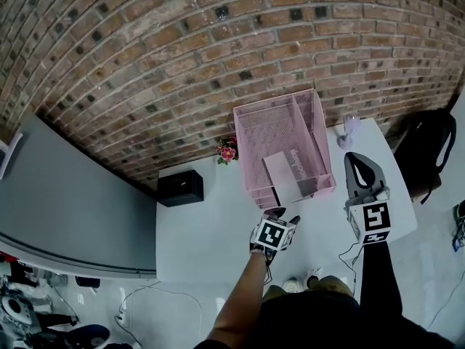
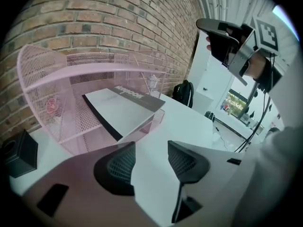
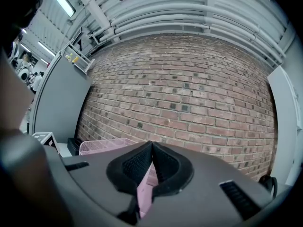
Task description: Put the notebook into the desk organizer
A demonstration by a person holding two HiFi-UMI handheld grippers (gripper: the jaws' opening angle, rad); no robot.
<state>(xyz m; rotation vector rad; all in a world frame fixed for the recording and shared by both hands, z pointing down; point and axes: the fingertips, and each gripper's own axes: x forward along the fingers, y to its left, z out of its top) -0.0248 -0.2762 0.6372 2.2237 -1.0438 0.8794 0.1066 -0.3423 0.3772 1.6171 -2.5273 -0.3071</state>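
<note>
The pink mesh desk organizer (image 1: 249, 134) stands on the white table (image 1: 203, 238) against the brick wall. A white notebook (image 1: 288, 173) with a black spine and a grey band lies inside it, its near end resting on the low front rim. In the left gripper view the notebook (image 2: 120, 109) sits just beyond the jaws inside the organizer (image 2: 71, 74). My left gripper (image 1: 282, 215) (image 2: 149, 161) is open with nothing between its pads, just in front of the organizer. My right gripper (image 1: 357, 158) (image 3: 151, 148) is shut and empty, raised to the right of the organizer (image 3: 102, 145).
A black box (image 1: 180, 187) (image 2: 19, 152) sits left of the organizer, with a small flower (image 1: 227, 151) behind it. A pale purple object (image 1: 352, 129) stands at the back right. A black backpack (image 1: 429, 151) lies on the floor past the table's right edge. A grey partition (image 1: 65, 195) runs along the left.
</note>
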